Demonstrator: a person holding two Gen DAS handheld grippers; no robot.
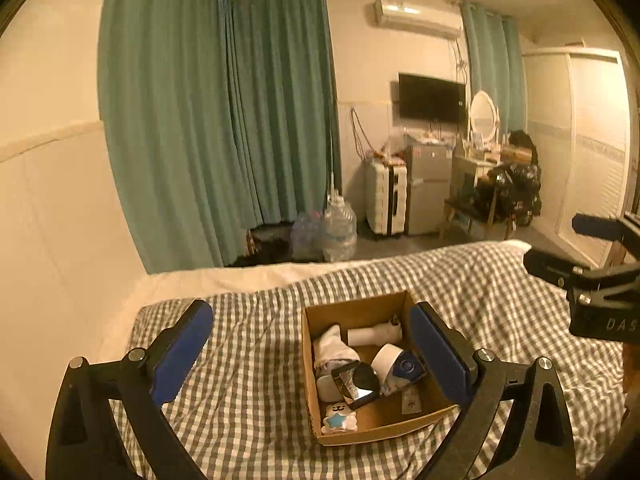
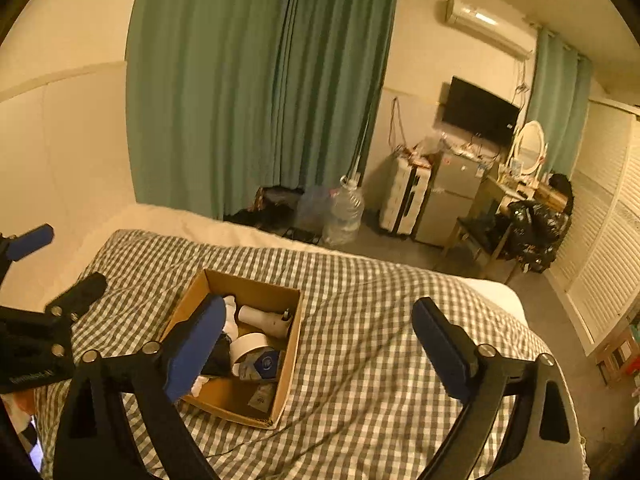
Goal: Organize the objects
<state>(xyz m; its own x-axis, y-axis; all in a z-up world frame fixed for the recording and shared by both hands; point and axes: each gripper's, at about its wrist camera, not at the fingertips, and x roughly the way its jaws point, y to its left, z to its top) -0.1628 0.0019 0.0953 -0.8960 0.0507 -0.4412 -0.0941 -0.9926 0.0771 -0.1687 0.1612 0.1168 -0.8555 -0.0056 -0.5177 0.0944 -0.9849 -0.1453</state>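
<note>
An open cardboard box (image 1: 360, 310) sits on the checked bedspread (image 1: 256, 360). It holds a white tube (image 1: 374, 334), a white roll (image 1: 386, 358), a black mirror-like item (image 1: 356, 384), a star-shaped toy (image 1: 339, 420) and other small things. My left gripper (image 1: 310, 354) is open and empty above the bed, its right finger over the box's right side. My right gripper (image 2: 320, 354) is open and empty, its left finger over the box (image 2: 256, 284). Each gripper shows at the edge of the other's view: the right one (image 1: 592, 276), the left one (image 2: 44, 300).
Green curtains (image 1: 224, 120) hang behind the bed. Beyond the bed's foot stand water jugs (image 1: 338, 226), a suitcase (image 1: 386, 198), a small fridge (image 1: 428, 184), a dressing table with a mirror (image 1: 482, 114) and a wall television (image 1: 432, 96).
</note>
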